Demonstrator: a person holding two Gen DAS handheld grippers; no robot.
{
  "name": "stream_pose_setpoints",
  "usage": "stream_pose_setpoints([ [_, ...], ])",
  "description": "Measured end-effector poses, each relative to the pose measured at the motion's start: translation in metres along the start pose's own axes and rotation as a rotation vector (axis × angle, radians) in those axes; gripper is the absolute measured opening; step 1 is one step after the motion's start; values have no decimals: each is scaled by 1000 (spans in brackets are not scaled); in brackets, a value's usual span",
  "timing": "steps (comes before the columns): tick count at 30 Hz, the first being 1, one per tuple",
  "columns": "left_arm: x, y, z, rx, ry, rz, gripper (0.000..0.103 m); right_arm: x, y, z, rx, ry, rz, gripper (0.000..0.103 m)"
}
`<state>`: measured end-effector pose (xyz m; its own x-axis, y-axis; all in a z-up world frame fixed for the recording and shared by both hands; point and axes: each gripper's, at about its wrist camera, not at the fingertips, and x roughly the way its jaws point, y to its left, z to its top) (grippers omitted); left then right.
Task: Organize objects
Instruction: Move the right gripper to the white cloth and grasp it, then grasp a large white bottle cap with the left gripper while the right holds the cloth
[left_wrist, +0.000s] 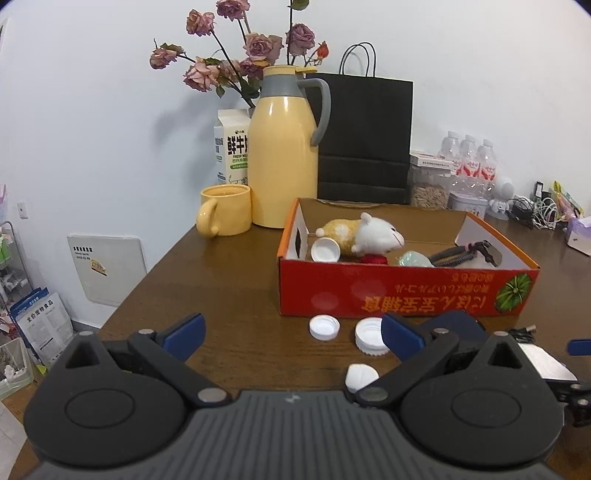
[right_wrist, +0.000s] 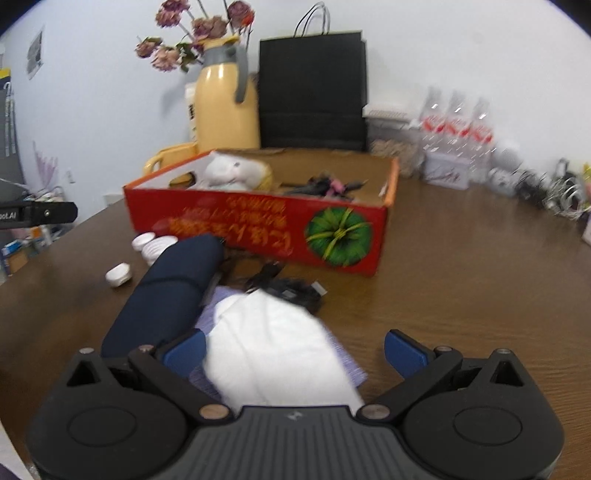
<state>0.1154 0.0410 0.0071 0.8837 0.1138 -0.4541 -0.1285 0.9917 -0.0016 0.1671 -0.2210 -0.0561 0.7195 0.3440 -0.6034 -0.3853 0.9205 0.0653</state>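
Note:
A red cardboard box (left_wrist: 406, 291) stands on the brown table (left_wrist: 221, 280). It holds a plush toy (left_wrist: 364, 232), a white cap and dark tools. In front of it lie two white caps (left_wrist: 324, 327) (left_wrist: 370, 336) and a small white piece (left_wrist: 360, 376). My left gripper (left_wrist: 293, 332) is open above the table, near the caps. My right gripper (right_wrist: 295, 349) is open around a white tissue pack (right_wrist: 277, 343), beside a dark blue case (right_wrist: 173, 291). The box (right_wrist: 258, 225) lies beyond.
A yellow thermos jug (left_wrist: 284, 155), yellow mug (left_wrist: 223, 214), milk carton (left_wrist: 231, 147), dried roses and a black paper bag (left_wrist: 365, 136) stand behind the box. Water bottles (left_wrist: 469, 158), jars and cables sit at the back right. A black cable (right_wrist: 288, 288) lies by the pack.

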Motion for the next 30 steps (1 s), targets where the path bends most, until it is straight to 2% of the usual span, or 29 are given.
stream_pose_setpoints([
  [5, -3, 1, -7, -6, 11, -9, 103, 14, -1, -2, 15, 24, 30, 101],
  [7, -3, 2, -9, -9, 17, -11, 103, 11, 1, -3, 14, 14, 45, 92],
  [13, -2, 5, -13, -15, 30, -12, 103, 4, -2, -4, 26, -9, 52, 76],
  [25, 2, 8, -19, -21, 50, -8, 103, -15, -11, -9, 63, -73, 62, 72],
  [30, 13, 5, -24, -7, 83, -8, 103, -23, -17, -11, 91, -98, 55, 71],
])
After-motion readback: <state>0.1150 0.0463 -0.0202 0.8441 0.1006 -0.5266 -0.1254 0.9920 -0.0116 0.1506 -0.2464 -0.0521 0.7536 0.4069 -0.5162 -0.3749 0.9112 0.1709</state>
